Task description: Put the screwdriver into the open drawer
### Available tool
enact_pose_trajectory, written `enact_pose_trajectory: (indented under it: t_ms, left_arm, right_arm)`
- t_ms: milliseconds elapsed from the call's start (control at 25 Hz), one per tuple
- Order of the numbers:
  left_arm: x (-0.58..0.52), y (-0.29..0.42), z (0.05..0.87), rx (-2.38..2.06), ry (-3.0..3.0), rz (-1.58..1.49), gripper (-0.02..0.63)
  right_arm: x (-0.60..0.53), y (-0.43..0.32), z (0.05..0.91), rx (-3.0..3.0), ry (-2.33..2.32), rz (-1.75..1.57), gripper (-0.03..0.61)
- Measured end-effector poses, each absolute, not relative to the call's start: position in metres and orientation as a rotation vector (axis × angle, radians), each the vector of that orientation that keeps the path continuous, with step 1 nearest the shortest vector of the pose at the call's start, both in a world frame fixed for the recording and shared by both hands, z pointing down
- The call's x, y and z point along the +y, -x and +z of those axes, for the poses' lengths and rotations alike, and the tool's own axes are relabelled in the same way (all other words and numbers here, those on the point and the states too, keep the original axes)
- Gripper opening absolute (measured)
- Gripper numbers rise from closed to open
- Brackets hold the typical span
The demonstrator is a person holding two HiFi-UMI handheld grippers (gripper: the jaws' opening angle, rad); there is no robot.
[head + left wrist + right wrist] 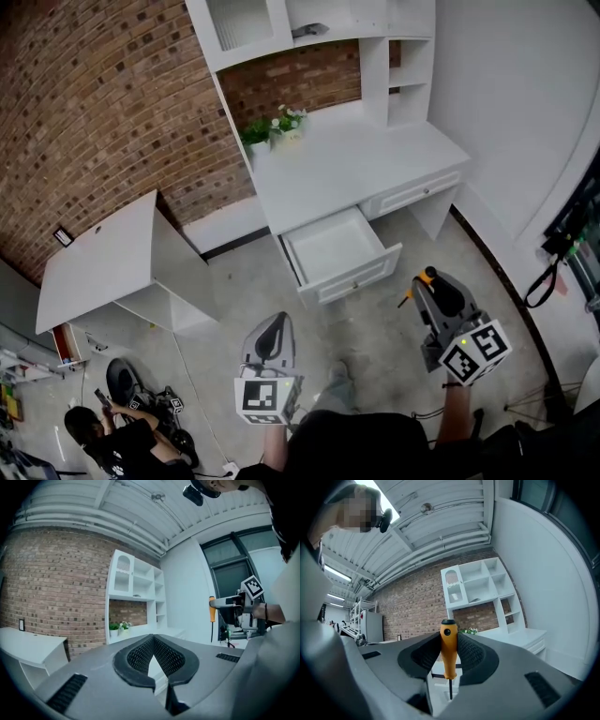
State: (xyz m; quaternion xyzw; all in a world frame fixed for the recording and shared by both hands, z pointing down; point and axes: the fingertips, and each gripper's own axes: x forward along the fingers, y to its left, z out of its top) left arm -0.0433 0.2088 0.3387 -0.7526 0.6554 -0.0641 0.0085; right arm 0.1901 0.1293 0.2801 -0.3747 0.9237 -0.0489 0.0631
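The screwdriver (pixel 448 649) has an orange handle and a thin dark shaft; it stands upright, tip down, between the pads of my right gripper (pixel 449 638), which is shut on the handle. In the head view the right gripper (pixel 425 283) holds the screwdriver (pixel 427 276) in the air to the right of the open white drawer (pixel 361 273), a little nearer to me. My left gripper (pixel 274 325) hovers in front of the drawer, and its jaw tips touch with nothing between them (pixel 153 638). The left gripper view shows the screwdriver (pixel 212 613) at the right.
The drawer belongs to a white desk (pixel 349 167) with shelves and a small potted plant (pixel 272 129) against a brick wall. A second white table (pixel 101 255) stands at the left. A person (pixel 114 433) crouches at the bottom left. Cables (pixel 547 274) hang at the right.
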Motion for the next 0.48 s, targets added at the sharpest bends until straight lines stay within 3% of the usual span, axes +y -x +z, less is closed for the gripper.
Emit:
enact_pose_trajectory:
  t_ms: [480]
  left_arm:
    - [0.109,0.075,0.327,1.981,2.419,-0.142,0.009]
  right_arm:
    - [0.042,-0.151,0.266,2.823,1.167,-0.112,0.115]
